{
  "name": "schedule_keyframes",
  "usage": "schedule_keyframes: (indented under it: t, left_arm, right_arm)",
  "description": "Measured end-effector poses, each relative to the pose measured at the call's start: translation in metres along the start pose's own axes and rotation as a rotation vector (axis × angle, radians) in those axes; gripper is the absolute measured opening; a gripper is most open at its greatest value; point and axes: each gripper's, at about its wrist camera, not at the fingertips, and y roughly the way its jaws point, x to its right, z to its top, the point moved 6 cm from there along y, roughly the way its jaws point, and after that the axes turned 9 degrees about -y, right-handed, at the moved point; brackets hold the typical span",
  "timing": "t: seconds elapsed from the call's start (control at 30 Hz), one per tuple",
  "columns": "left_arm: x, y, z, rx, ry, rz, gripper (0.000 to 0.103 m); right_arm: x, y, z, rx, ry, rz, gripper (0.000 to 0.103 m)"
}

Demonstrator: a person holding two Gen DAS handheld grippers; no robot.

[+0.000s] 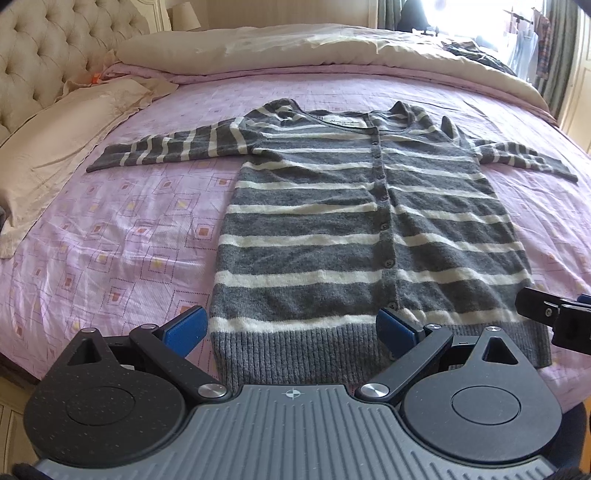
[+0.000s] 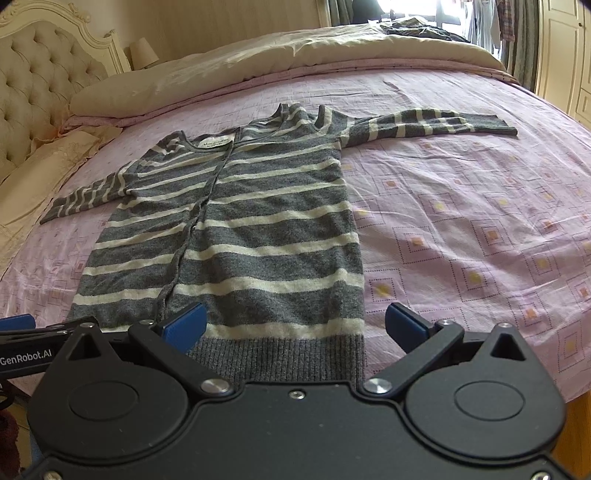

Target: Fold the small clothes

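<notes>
A grey cardigan with white stripes (image 1: 365, 221) lies flat and buttoned on the pink bedsheet (image 1: 122, 240), both sleeves spread out sideways, hem toward me. My left gripper (image 1: 291, 326) is open and empty, hovering over the left part of the ribbed hem. The cardigan also shows in the right wrist view (image 2: 236, 229). My right gripper (image 2: 295, 326) is open and empty over the hem's right corner. The right gripper also shows at the right edge of the left wrist view (image 1: 554, 317); the left gripper's tip shows at the left edge of the right wrist view (image 2: 22, 325).
A beige duvet (image 1: 295, 48) is bunched along the far side of the bed. Cream pillows (image 1: 55, 140) and a tufted headboard (image 1: 44, 48) are at the left. Dark clothes (image 2: 417, 29) lie at the far right. The bed's near edge runs under the grippers.
</notes>
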Motion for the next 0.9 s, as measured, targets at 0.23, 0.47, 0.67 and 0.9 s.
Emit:
schedule_keyframes:
  t: [0.23,0.47,0.67,0.9]
  left_arm:
    - [0.005,0.019,0.034,0.05,-0.036,-0.092,0.098]
    - [0.018,0.06,0.089,0.1,-0.069,-0.118,0.098]
    - [0.032,0.102,0.126,0.128,-0.059,-0.086,0.098]
    - [0.038,0.145,0.145,0.15,-0.066,-0.042,0.098]
  right_arm:
    - [0.03,0.016,0.027,0.012,0.043,0.044,0.102]
    - [0.092,0.04,0.069,0.046,0.073,0.003,0.098]
    - [0.161,0.065,0.106,0.082,0.122,-0.086,0.087]
    - [0.243,0.103,0.142,0.11,0.222,-0.151,0.063]
